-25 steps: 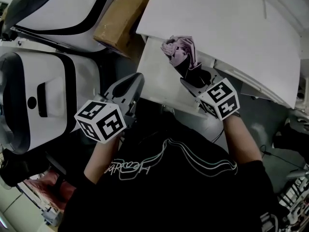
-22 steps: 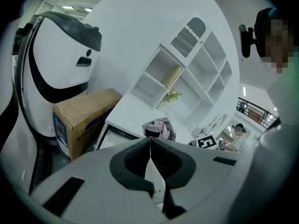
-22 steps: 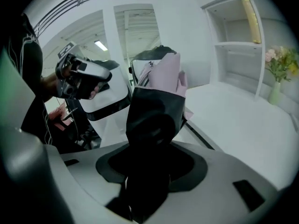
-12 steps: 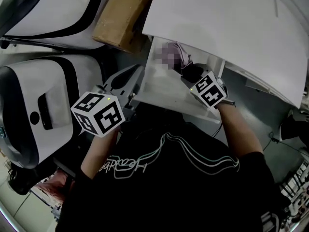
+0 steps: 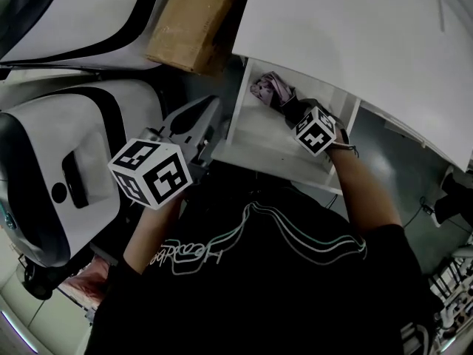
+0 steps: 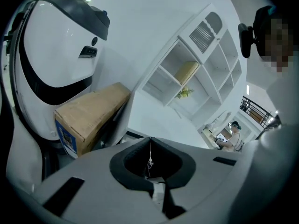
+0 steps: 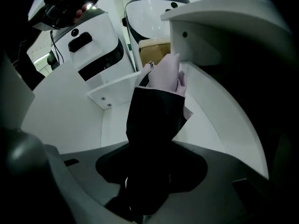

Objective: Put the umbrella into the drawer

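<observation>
The folded umbrella [image 5: 270, 89], pink fabric with a black lower part, hangs inside the open white drawer [image 5: 260, 140]. My right gripper [image 5: 293, 110] is shut on its black part and points steeply down into the drawer. In the right gripper view the umbrella [image 7: 161, 101] rises from between the jaws, with the drawer wall [image 7: 117, 90] behind it. My left gripper [image 5: 201, 118] is shut and empty, just left of the drawer's front corner. Its jaws meet in the left gripper view [image 6: 149, 141].
A white top [image 5: 355, 43] overhangs the drawer's back. A cardboard box [image 5: 192, 21] lies beyond the left gripper, and large white-and-black shells [image 5: 59, 161] stand at the left. White shelves [image 6: 187, 73] and a distant person [image 6: 231, 134] show in the left gripper view.
My right gripper has sunk with the umbrella from above the drawer down into it. The left gripper has shifted a little beside the drawer and stays shut.
</observation>
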### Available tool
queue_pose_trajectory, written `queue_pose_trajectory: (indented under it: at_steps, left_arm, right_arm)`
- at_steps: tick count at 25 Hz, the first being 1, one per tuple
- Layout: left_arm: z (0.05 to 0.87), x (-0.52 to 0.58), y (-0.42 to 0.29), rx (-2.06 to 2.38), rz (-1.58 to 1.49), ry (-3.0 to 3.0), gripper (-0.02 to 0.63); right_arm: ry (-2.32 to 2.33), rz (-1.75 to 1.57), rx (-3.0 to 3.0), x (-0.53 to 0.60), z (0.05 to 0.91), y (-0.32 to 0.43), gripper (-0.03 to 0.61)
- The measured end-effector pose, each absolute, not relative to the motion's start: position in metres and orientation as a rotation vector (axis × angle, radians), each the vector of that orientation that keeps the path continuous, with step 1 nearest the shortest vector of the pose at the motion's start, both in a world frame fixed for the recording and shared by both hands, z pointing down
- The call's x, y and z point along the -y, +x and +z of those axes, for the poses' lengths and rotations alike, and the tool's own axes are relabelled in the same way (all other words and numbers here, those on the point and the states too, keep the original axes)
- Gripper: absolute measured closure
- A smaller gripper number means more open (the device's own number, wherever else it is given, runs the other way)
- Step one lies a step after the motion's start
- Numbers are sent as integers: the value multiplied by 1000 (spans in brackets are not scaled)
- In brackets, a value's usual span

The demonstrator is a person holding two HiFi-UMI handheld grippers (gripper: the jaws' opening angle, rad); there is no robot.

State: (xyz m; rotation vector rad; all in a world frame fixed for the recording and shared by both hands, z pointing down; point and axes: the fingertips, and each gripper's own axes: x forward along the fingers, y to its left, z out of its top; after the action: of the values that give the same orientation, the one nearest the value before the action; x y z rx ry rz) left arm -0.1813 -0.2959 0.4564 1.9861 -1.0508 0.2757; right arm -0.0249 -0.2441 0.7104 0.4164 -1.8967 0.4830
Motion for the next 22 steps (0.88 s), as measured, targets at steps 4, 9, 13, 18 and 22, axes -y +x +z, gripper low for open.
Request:
queue_pose_trajectory:
  at_steps: [4, 9, 13, 18, 22]
  left_arm:
    - [465, 299, -188, 1054, 287, 1967, 592]
    - [472, 299, -191, 1059, 298, 1948, 593]
    - [472, 297, -186, 1051, 293, 1947, 594]
    - [471, 292, -183, 1052, 295, 1947, 594]
    - [471, 282, -180, 1059, 291, 1943, 592]
  right_arm:
    - [401, 480, 1848, 241, 730, -23, 367]
    - [390, 444, 1820, 240, 747, -21, 366]
    - [391, 432, 1822, 239, 749, -22, 360]
    - [376, 410, 1799, 239, 749, -23, 356]
    - [355, 371, 1781, 237, 741, -20, 334]
